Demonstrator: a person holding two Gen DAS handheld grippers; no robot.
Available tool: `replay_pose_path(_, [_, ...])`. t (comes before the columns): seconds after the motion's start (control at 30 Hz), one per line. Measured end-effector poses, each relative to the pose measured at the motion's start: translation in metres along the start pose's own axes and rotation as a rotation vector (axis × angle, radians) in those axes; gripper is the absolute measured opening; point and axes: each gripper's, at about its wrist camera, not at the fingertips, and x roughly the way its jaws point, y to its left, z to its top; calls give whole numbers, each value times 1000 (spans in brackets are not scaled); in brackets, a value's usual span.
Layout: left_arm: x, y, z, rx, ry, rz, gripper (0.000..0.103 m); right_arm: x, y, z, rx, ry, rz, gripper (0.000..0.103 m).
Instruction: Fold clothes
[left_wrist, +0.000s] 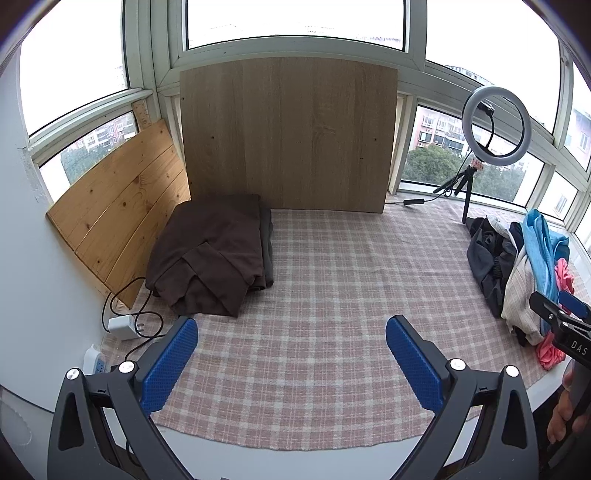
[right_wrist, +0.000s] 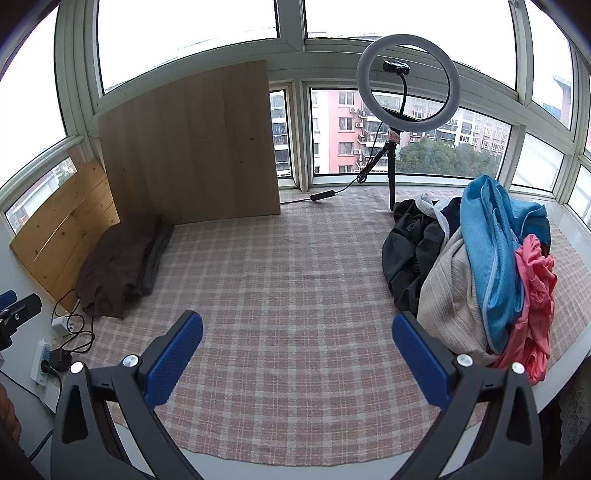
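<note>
Windows (right_wrist: 192, 40) wrapped the bay on three sides, with apartment blocks and trees beyond; below them a plaid cloth (left_wrist: 332, 295) in pink and grey checks, woven and flat, covered the platform. Against the glass leaned a pale board (left_wrist: 288, 133), smooth and upright, and beside it at the left a knotty pine panel (left_wrist: 118, 206) of planks, tilted back; a ring light (right_wrist: 408, 81) stood on a small tripod at the far right.

At the far left corner lay the folded stack (left_wrist: 214, 254): a dark brown garment, soft and matte, on top of a grey one whose edge showed along its right side; its long axis ran from the near-left toward the board, and a loose flap pointed toward the near edge. Well apart, at the right edge, sat the pile (right_wrist: 476, 273), unfolded and heaped: a black garment at the back, a beige ribbed knit in front, a blue one with a fine mesh texture draped upright over the top, and a crumpled coral one at the right.

Left gripper (left_wrist: 291, 363) hovered over bare cloth, its blue textured pads spread wide, holding nothing; right gripper (right_wrist: 297, 360) likewise stood wide apart and empty, its right finger just beside the knit. A charger (left_wrist: 123, 326) and cables lay left of the cloth.
</note>
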Motion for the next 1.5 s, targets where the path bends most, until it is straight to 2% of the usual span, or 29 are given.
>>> replay_pose_path(0.13, [0,-2,-2,3,-11,1,102,0,3,-1,-1,-1,1,103])
replay_pose_path(0.2, [7,7,-4,-24,9,-19,102,0,4,-2,-2,-2,1,103])
replay_pose_path(0.3, [12,6,-2,2,42,-12,102,3,10,-4,-9,-2,-5,103])
replay_pose_path(0.43, [12,10,-8,-7,33,-23,102,4,13,-8,-9,-5,-8,103])
replay_pose_path(0.57, [15,7,-7,29,25,-24,102,2,16,-9,-7,-9,-54,103])
replay_pose_path(0.83, [26,-3,1,75,26,-120,102,-5,10,-14,56,-17,-125,103])
replay_pose_path(1.0, [36,-16,6,117,42,-196,102,-13,-2,-20,109,-26,-198,103])
replay_pose_path(1.33, [52,-67,9,235,64,-279,102,-35,-46,-35,191,-48,-334,103])
replay_pose_path(1.5, [49,-99,9,272,56,-294,102,-41,-77,-40,238,-57,-333,103])
